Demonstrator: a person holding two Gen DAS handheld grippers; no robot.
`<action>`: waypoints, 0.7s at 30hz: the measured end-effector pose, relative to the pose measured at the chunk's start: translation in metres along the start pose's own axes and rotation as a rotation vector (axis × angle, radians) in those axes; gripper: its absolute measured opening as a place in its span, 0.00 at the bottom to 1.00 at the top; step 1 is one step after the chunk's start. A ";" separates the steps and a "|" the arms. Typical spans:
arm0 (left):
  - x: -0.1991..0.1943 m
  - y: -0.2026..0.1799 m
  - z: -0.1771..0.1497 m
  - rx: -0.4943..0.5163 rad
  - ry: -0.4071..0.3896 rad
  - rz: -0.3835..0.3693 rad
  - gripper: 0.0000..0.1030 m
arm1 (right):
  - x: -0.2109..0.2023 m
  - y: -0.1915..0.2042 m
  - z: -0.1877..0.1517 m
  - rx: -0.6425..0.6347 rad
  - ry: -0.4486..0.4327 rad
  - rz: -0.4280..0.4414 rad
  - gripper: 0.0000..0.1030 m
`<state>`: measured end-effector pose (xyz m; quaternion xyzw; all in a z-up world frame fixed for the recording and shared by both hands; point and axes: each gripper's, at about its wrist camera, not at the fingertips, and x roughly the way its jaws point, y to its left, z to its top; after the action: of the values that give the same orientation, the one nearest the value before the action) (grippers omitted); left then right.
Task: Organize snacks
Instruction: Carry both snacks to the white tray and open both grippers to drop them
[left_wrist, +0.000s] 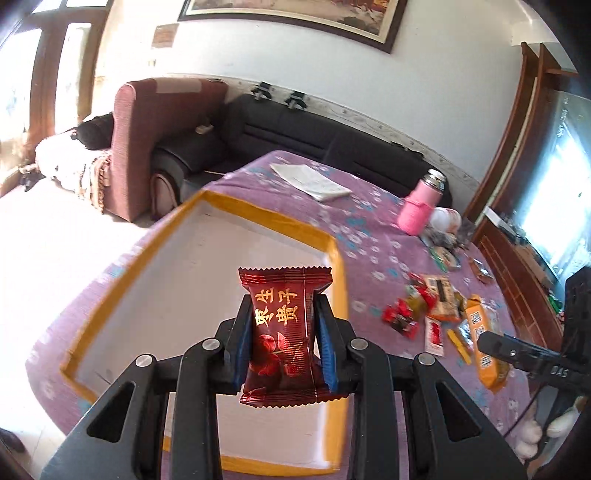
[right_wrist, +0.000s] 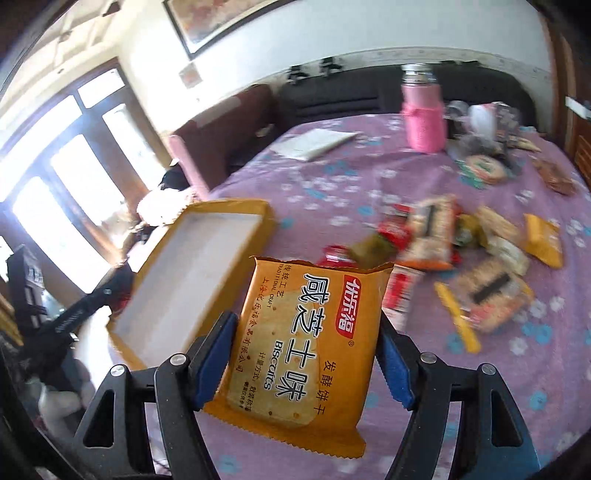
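Snacks are in both of my grips. My left hand-held gripper (left_wrist: 283, 334) is clamped on a dark red candy packet (left_wrist: 283, 334), held upright by its sides and hanging over the white floor of the yellow-rimmed tray (left_wrist: 258, 212). I judge that is where it should drop, since the tray looks like the sorting container and shows nothing inside it yet. My right hand-held gripper (right_wrist: 306, 350) is clamped across the width of an orange biscuit packet (right_wrist: 306, 343), raised above the purple flowered tablecloth (right_wrist: 332, 177) just to the right of the tray (right_wrist: 236, 206). It still has to cross the near rim.

Loose snacks remain in a pile (right_wrist: 454, 254) on the table beyond the biscuits: small red wrappers, rice-cracker bars, yellow packets. A pink insulated bottle (right_wrist: 423, 118) stands farther back, with a white paper (right_wrist: 314, 142) lying flat near the far edge; neither lies on my path. What could interfere, I think, is the two grippers themselves: each shows at the edge of the other's view, both near the tray, so I would release the candy first, then bring the biscuits across.
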<state>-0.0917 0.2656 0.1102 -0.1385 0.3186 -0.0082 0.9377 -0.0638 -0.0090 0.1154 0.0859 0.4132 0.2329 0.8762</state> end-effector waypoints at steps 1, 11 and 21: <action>0.000 0.006 0.003 0.005 -0.005 0.020 0.28 | 0.005 0.012 0.004 -0.011 0.003 0.027 0.71; 0.043 0.064 -0.002 -0.050 0.081 0.115 0.28 | 0.101 0.126 0.006 -0.160 0.116 0.159 0.71; 0.066 0.087 -0.017 -0.063 0.165 0.152 0.28 | 0.172 0.145 -0.020 -0.194 0.228 0.094 0.71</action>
<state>-0.0561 0.3380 0.0351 -0.1422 0.4045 0.0615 0.9013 -0.0335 0.1995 0.0347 -0.0071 0.4809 0.3209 0.8159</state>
